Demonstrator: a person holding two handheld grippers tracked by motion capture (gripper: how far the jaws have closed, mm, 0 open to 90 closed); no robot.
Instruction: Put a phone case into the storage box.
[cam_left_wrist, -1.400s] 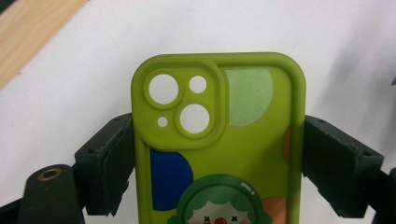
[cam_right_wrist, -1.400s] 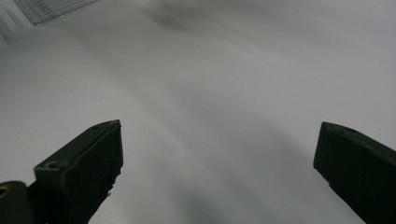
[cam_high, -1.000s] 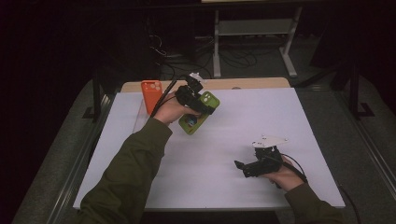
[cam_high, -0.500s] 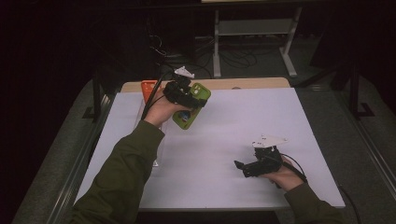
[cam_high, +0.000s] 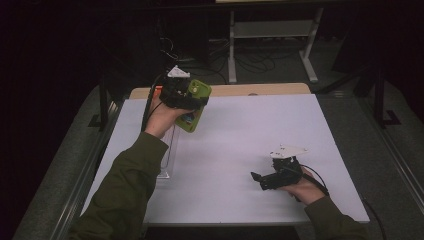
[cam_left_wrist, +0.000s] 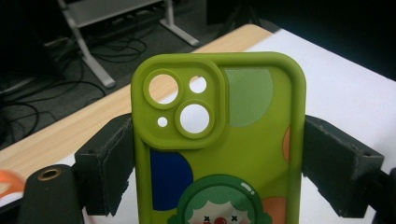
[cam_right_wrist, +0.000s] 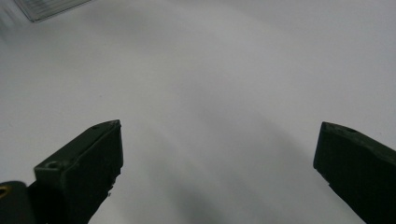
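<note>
Dark room behind, desk legs and cables on the floor back there; in front of me a white table (cam_high: 240, 150) w/ a strip of bare wood along its far edge. My left gripper (cam_high: 181, 95) is up over the far-left part of the table, jaws clamped on the two long sides of a green phone case (cam_high: 196, 107); in the left gripper view the case (cam_left_wrist: 219, 149) stands upright btwn the pads, camera cutout at the top, blue and orange blobs and a little cartoon face lower down; you can see straight through the lens holes, so it's an empty case.

Vs a sec ago: the case was lower and nearer the table middle, tilted over the sheet; it's been lifted and carried back toward the far-left corner, and the orange thing that sat there is now mostly hidden behind my hand, just a sliver left.

Clear plastic stand (cam_high: 167, 160) sits on the table below my left forearm.

Right gripper (cam_high: 265, 179) hasn't budged; low at the near-right, pointing left; in the right gripper view its jaws stand wide apart w/ nothing btwn them, plain white table (cam_right_wrist: 210, 93) underneath.
</note>
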